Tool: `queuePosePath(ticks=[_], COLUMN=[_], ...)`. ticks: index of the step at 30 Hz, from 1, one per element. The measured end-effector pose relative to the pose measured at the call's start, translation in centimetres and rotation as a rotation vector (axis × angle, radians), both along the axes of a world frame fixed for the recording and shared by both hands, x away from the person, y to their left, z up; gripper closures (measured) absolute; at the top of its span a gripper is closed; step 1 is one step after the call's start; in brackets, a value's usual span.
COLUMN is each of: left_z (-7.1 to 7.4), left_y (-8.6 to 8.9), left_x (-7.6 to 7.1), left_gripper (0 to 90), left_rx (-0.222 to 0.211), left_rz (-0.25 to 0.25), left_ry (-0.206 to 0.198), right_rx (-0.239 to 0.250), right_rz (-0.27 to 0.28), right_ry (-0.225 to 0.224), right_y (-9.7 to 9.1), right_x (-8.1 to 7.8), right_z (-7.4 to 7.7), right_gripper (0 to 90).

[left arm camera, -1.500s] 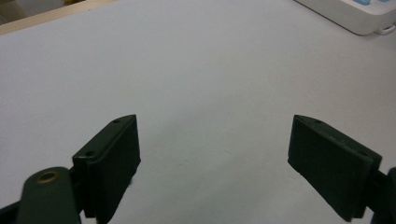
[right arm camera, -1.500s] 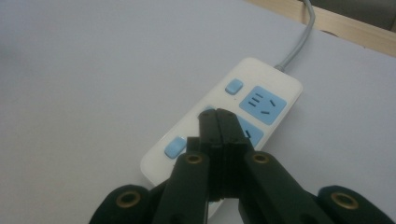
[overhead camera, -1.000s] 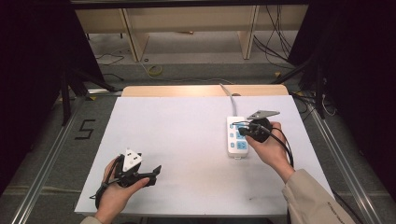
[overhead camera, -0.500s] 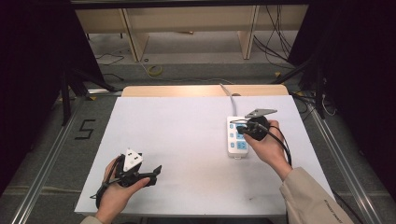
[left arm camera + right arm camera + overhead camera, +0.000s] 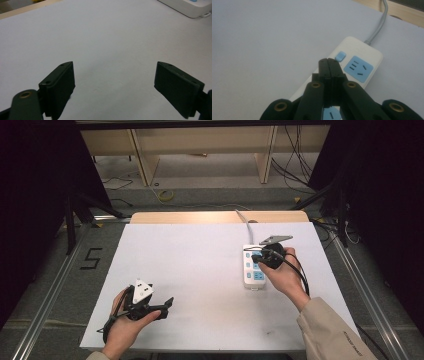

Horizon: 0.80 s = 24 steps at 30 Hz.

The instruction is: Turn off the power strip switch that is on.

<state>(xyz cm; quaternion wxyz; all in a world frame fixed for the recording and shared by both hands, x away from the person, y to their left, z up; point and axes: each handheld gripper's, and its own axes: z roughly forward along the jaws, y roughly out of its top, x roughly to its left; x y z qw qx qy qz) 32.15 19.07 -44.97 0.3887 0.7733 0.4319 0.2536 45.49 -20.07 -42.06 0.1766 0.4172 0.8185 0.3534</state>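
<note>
A white power strip (image 5: 252, 267) with blue sockets lies on the right half of the white table (image 5: 200, 265); its grey cable (image 5: 243, 217) runs off the far edge. My right gripper (image 5: 256, 258) hovers over the strip with its jaws shut and nothing between them. In the right gripper view the closed tips (image 5: 329, 62) sit just short of the strip's small blue switch (image 5: 340, 56), beside a blue socket (image 5: 358, 65) on the white strip (image 5: 358, 47). My left gripper (image 5: 167, 303) rests at the near left, open and empty; the left gripper view shows its pads (image 5: 60, 82) wide apart over bare table.
A corner of the power strip (image 5: 190, 8) appears at the top right of the left gripper view. A wooden strip (image 5: 215, 216) borders the table's far edge. Beyond it are a wooden shelf frame (image 5: 200, 150) and loose cables on the floor (image 5: 165, 195).
</note>
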Motion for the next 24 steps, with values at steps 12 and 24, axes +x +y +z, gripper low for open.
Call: queuePosePath(ticks=[12, 24], left_z=[0.0, 0.0], left_y=[0.0, 0.0], left_x=[0.0, 0.0], left_gripper=[16.4, 16.4], left_rx=[0.001, 0.003], left_rz=[-0.001, -0.001], left_ry=[0.001, 0.001], right_rx=[-0.01, -0.021], right_rz=[0.002, 0.013], right_ry=[0.01, 0.023], right_y=[0.6, 1.0], right_x=[0.7, 1.1], right_z=[-0.1, -0.5], right_gripper=[90.0, 90.0])
